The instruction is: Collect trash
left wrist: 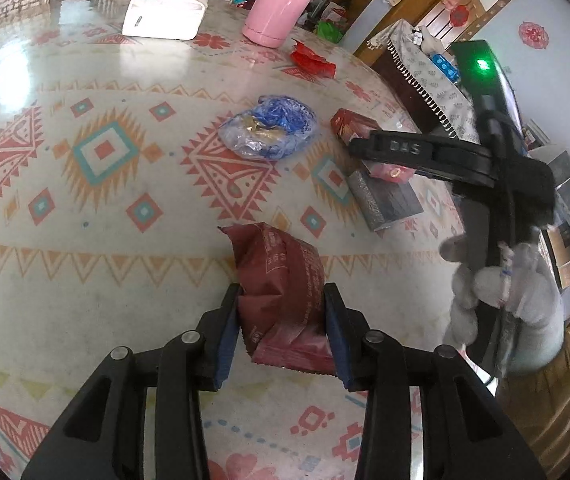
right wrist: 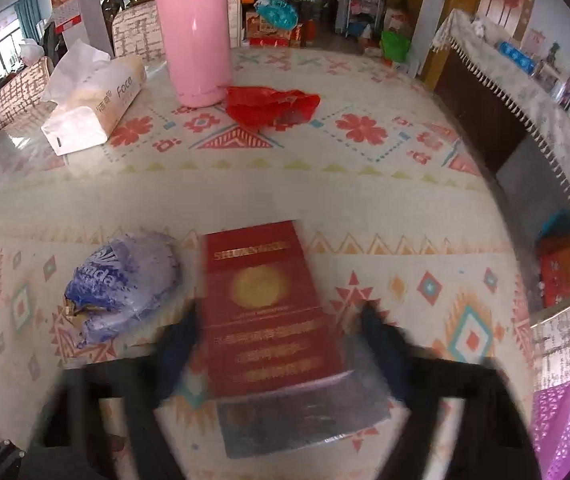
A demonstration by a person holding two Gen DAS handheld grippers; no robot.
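Note:
My left gripper (left wrist: 283, 320) is shut on a dark red snack wrapper (left wrist: 281, 268), pinched between its blue pads just above the patterned tablecloth (left wrist: 85, 240). A gloved hand (left wrist: 505, 280) holds my right gripper (left wrist: 361, 148) over a red box (left wrist: 355, 126) at the table's right side. In the right wrist view that red box (right wrist: 265, 304) lies between my blurred fingers (right wrist: 181, 344), resting partly on a grey box (right wrist: 305, 420). The right gripper (right wrist: 281, 332) stands open, with a gap at the box's right edge. A crumpled blue plastic bag (right wrist: 125, 284) lies left of it.
A crumpled red wrapper (right wrist: 273, 106) lies beside a pink tumbler (right wrist: 197, 40) at the far side. A tissue pack (right wrist: 93, 104) sits to its left. The table edge curves along the right, with a cloth-covered sideboard (right wrist: 525, 92) beyond it.

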